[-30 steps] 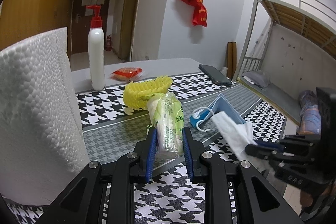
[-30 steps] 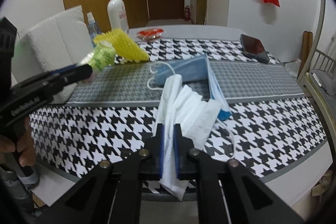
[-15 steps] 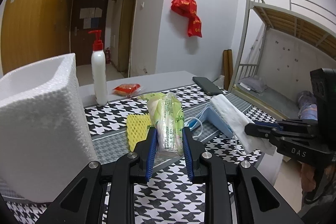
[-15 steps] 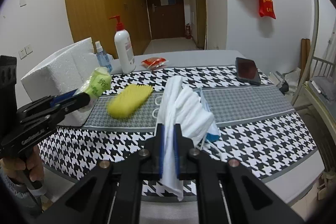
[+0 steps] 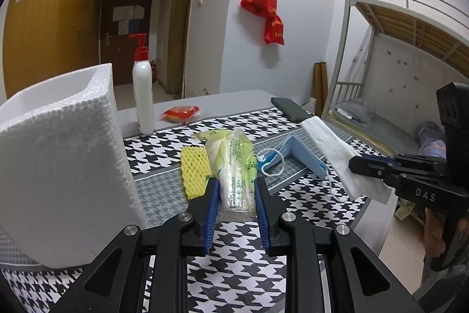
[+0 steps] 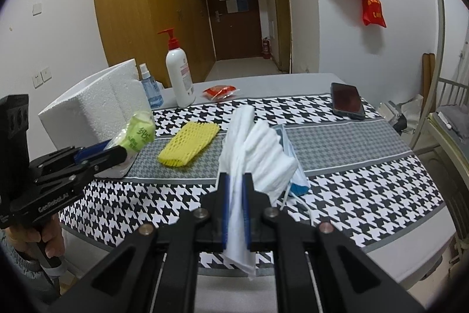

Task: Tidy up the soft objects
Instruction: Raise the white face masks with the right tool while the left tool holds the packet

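Observation:
My left gripper (image 5: pixel 234 184) is shut on a clear-and-green plastic tissue pack (image 5: pixel 236 166), held above the table; the right wrist view shows the same pack (image 6: pixel 137 132) at the left gripper's (image 6: pixel 117 150) tip. My right gripper (image 6: pixel 236 181) is shut on a folded white cloth (image 6: pixel 258 151), which hangs below the jaws; the left wrist view shows this cloth (image 5: pixel 334 154) in the right gripper (image 5: pixel 356 163). A yellow foam net (image 6: pixel 189 144) and a blue face mask (image 5: pixel 296 154) lie on the houndstooth tablecloth (image 6: pixel 366 175).
A white foam box (image 5: pixel 58 154) stands at the left, close to my left gripper. Behind it are a lotion pump bottle (image 6: pixel 178 75), a small blue spray bottle (image 6: pixel 149 91), a red snack packet (image 6: pixel 219 91) and a phone (image 6: pixel 347 100). A bunk bed (image 5: pixel 410 49) stands to the right.
Both grippers rose with their loads. The tissue pack and the white cloth sit higher above the table, and the yellow net and blue mask now lie uncovered below them.

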Available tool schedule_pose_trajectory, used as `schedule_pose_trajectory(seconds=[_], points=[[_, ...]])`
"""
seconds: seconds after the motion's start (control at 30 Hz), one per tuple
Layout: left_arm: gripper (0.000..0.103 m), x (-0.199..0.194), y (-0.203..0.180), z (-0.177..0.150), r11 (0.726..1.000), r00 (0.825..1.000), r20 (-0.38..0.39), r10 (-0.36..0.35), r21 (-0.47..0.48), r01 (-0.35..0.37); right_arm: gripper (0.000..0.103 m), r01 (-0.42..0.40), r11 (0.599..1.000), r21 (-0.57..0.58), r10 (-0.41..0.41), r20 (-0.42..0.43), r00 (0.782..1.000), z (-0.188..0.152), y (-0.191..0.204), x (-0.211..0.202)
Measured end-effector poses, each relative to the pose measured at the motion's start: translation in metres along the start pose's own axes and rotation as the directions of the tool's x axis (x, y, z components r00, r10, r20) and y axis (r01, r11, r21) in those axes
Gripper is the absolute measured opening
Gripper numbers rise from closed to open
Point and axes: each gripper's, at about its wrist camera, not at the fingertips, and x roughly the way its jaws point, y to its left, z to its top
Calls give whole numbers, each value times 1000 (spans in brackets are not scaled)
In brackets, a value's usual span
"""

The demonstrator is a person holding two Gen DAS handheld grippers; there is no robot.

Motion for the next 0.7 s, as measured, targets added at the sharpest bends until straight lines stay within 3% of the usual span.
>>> schedule_pose_trajectory(seconds=[0.7], points=[[26, -58, -10, 2, 997, 992, 108, 60, 38, -64, 11, -43, 998, -49, 47, 84, 995, 9, 17, -33]])
